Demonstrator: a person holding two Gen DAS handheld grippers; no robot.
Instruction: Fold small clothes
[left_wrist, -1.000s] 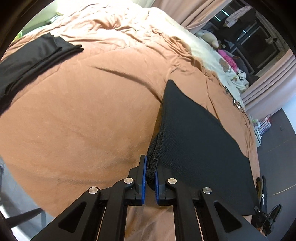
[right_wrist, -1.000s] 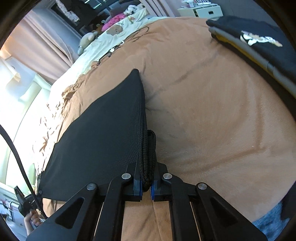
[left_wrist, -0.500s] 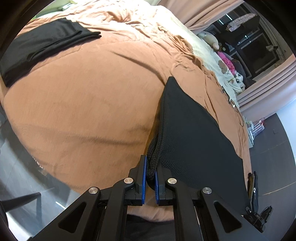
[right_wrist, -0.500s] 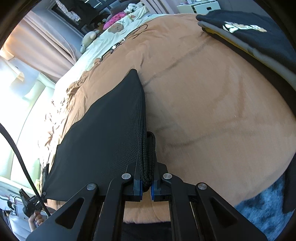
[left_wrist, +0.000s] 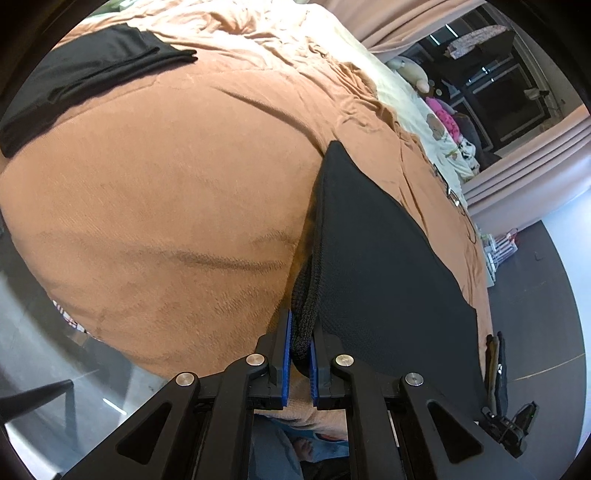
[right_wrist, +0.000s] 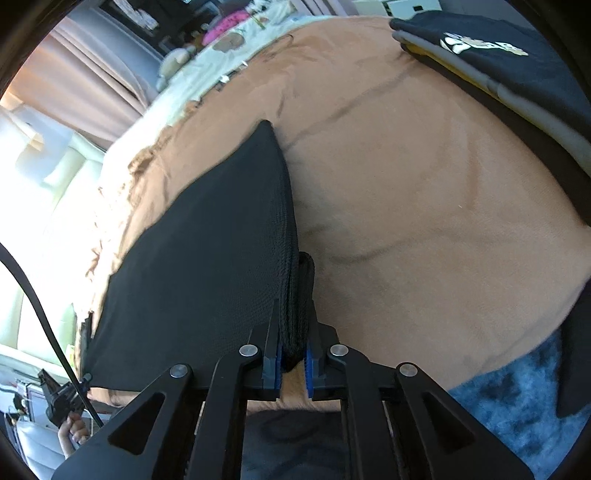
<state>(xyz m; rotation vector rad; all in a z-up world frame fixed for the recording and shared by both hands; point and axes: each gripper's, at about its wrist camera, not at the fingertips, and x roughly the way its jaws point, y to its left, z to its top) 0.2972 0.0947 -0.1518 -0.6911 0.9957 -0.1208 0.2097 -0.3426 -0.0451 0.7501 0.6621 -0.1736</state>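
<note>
Black mesh garment (left_wrist: 373, 258) stretched taut above the brown bedspread (left_wrist: 166, 192), lifted off it. Left gripper (left_wrist: 299, 345) clamped on one thick hem corner, right gripper (right_wrist: 293, 343) clamped on the opposite corner. Beyond the garment's left edge, folded black cloth (left_wrist: 85, 70); beyond its right edge, stack of folded clothes (right_wrist: 517, 66).

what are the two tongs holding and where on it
Both hold the black mesh garment: the left tongs and the right tongs each pinch a bunched thick edge.
</note>
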